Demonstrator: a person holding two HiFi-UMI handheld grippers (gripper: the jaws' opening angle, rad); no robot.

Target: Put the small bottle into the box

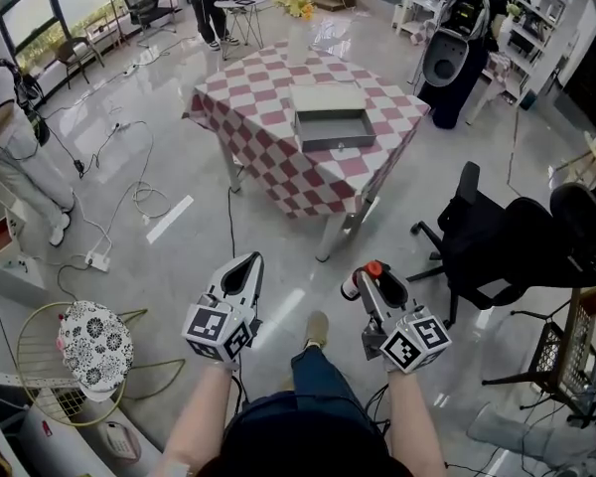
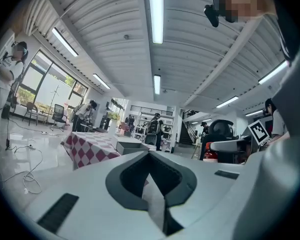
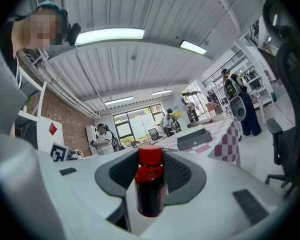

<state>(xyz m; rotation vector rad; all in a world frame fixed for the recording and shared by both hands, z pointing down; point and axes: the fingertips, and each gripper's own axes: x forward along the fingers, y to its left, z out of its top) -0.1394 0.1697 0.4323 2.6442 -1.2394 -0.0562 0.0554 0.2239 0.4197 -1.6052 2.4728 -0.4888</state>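
A small dark-red bottle with a red cap (image 3: 150,184) stands upright between the jaws of my right gripper (image 3: 151,158), which is shut on it. In the head view that gripper (image 1: 365,273) hangs low over the floor with the bottle (image 1: 362,277) at its tip. My left gripper (image 1: 250,260) is beside it at the same height, shut and holding nothing (image 2: 150,155). The open grey box (image 1: 333,119) lies on the red-and-white checkered table (image 1: 258,92) well ahead of both grippers. The box also shows far off in both gripper views (image 2: 132,146) (image 3: 194,139).
A black office chair (image 1: 502,241) stands right of the path to the table. A black machine (image 1: 459,48) is behind the table's right corner. Cables (image 1: 129,182) trail over the floor at left. A patterned stool (image 1: 94,346) is near left; people stand farther off.
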